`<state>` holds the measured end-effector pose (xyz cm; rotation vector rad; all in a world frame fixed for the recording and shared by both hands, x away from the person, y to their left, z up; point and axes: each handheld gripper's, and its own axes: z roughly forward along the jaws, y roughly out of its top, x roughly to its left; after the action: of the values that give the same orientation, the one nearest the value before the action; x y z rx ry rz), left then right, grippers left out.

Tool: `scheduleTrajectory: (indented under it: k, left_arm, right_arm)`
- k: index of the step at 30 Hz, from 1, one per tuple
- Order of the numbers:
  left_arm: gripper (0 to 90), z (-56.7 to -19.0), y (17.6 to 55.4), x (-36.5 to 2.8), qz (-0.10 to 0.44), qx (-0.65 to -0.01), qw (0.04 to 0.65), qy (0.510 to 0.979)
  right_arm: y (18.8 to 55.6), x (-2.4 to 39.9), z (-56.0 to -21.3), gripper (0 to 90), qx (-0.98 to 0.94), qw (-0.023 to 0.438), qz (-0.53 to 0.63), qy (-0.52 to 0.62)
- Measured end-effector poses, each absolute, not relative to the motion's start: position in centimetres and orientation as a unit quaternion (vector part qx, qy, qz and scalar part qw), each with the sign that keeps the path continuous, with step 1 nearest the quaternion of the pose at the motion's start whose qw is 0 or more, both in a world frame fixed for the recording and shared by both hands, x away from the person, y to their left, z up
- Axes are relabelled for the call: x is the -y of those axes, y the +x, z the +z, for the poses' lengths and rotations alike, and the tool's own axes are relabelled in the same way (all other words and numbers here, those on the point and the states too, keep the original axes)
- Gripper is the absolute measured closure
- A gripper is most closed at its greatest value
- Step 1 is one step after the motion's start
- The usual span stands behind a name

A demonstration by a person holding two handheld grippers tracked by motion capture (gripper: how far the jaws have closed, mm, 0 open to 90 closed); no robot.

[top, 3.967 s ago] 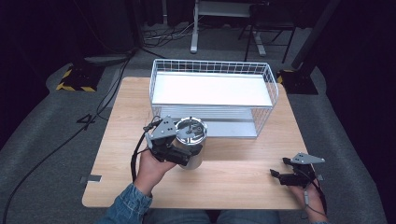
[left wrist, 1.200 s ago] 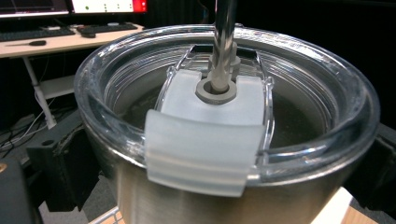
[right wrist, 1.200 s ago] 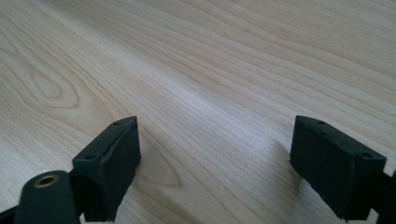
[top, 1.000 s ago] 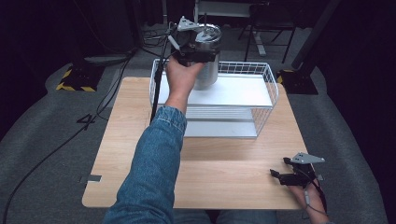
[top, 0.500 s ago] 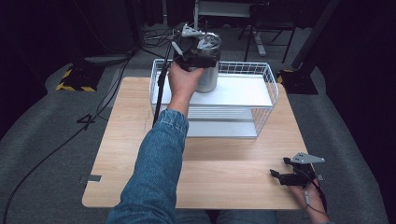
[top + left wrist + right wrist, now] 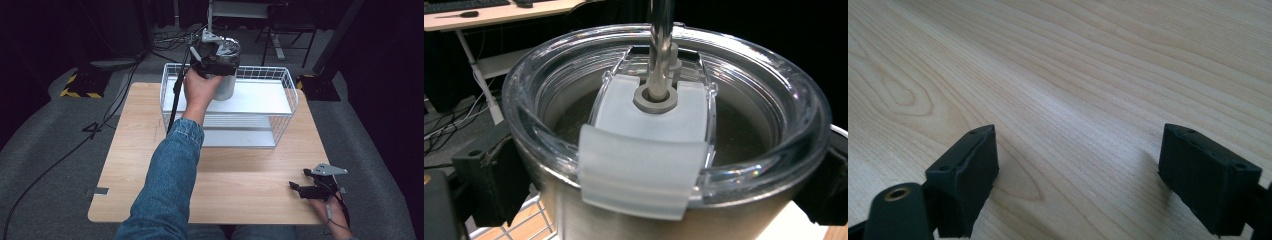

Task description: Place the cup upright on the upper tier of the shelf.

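While left gripper (image 6: pixel 216 59) clamps steel tumbler (image 6: pixel 223 75) by its sides over basket (image 6: pixel 280 75) top shelf, back-left corner: lower level, release once base seats. Right gripper (image 6: pixel 311 190) idle, jaws wide, empty, table (image 6: pixel 240 175) front-right corner.

Your desk (image 6: pixel 150 165) sits brightly lit from above while its surroundings fall almost black. Glare whitens the basket (image 6: pixel 280 107) shelf. In your left gripper view the tumbler (image 6: pixel 664 150) lid's near edge blurs; your right hand-held gripper (image 6: pixel 1078 180) casts soft shadows.
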<state>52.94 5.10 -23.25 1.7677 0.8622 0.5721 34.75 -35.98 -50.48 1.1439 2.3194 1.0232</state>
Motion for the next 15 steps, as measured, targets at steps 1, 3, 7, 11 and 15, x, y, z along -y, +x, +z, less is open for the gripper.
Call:
scheduleTrajectory:
  k: [1,3,7,11,15]
  left_arm:
    - [3.6,-23.27,52.92,-5.11,0.239,-0.360,0.520,0.737]
    - [3.6,-23.32,52.92,-5.14,0.238,-0.359,0.522,0.736]
    - [3.5,-23.40,52.96,-5.21,0.237,-0.357,0.525,0.735]
    - [2.9,-23.52,53.08,-5.36,0.231,-0.356,0.535,0.731]
    - [0.0,-23.48,52.95,-5.75,0.225,-0.354,0.555,0.719]
  right_arm:
    - [34.75,35.99,-50.48,16.7,-0.821,0.179,0.362,0.405]
    - [34.75,35.98,-50.48,16.7,-0.820,0.179,0.362,0.405]
    - [34.75,35.98,-50.48,16.7,-0.820,0.179,0.362,0.405]
    - [34.75,35.98,-50.48,16.7,-0.820,0.179,0.362,0.405]
    - [34.76,35.99,-50.48,16.7,-0.820,0.179,0.362,0.405]
